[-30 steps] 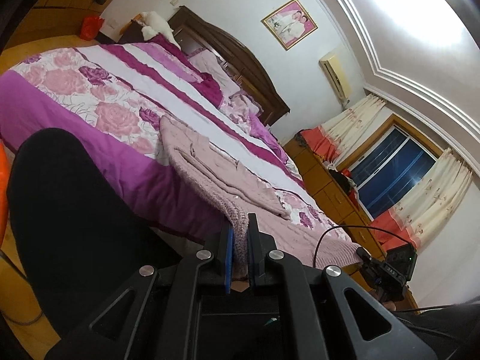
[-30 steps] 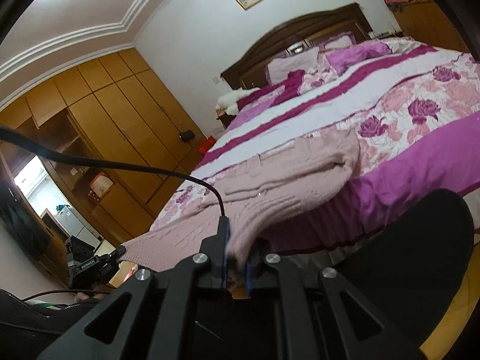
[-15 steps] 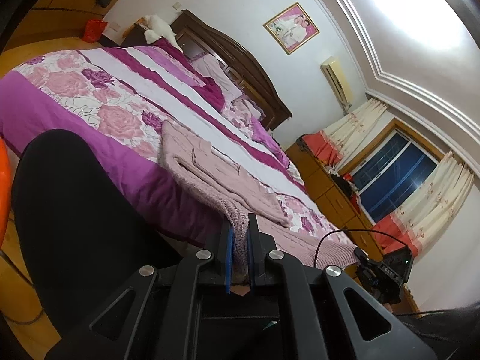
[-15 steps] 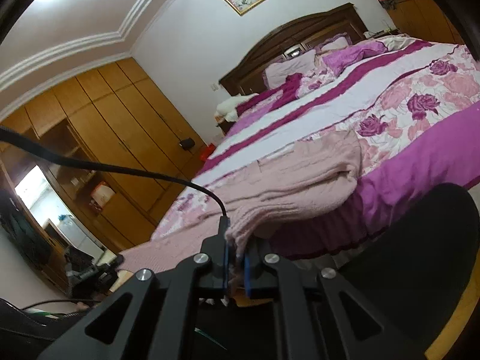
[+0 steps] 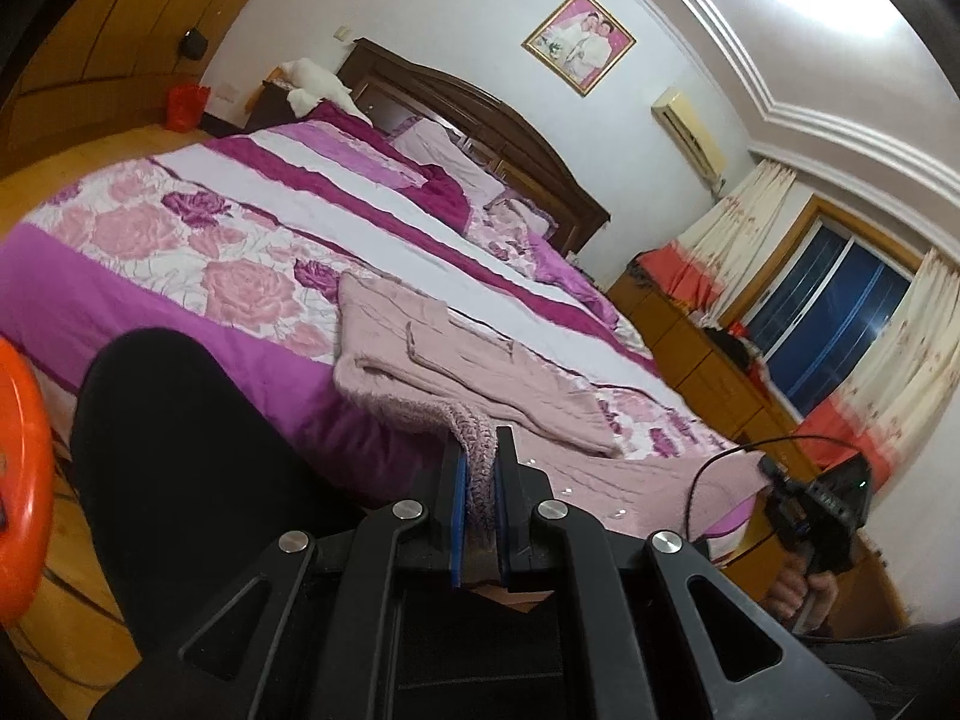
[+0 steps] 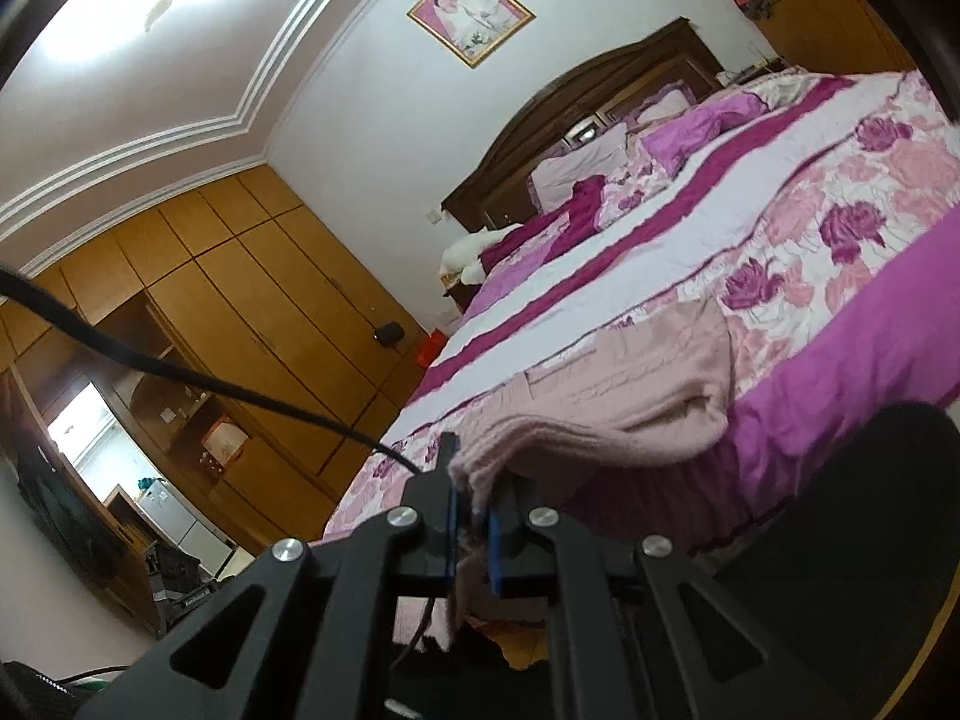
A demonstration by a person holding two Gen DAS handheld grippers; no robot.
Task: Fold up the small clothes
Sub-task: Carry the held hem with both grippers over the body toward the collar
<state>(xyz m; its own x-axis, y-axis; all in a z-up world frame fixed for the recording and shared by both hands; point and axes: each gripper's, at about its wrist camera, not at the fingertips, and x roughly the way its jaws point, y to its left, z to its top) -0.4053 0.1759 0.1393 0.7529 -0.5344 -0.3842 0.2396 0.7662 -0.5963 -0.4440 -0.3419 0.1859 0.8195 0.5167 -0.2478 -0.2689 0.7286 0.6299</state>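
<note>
A pale pink knitted sweater (image 5: pixel 456 360) lies across the near edge of the bed, its sleeves folded over the body. My left gripper (image 5: pixel 479 468) is shut on the knit hem at one corner, just off the bed's edge. In the right wrist view the same sweater (image 6: pixel 630 396) drapes over the bedside, and my right gripper (image 6: pixel 474 492) is shut on the other hem corner, with a bit of fabric hanging below the pads. The right gripper also shows at the far right of the left wrist view, held by a hand (image 5: pixel 804 591).
The bed (image 5: pixel 150 306) carries a purple and pink floral quilt. A person's dark-clad knee (image 5: pixel 198 456) sits close below each gripper. An orange stool (image 5: pixel 18 468) stands at the left. Wooden wardrobes (image 6: pixel 252 312) line the wall; a low cabinet (image 5: pixel 708 360) stands under the window.
Both grippers have drawn the sweater's hem up and a little toward the bed; the fabric near the edge bunches more. The views have rolled slightly.
</note>
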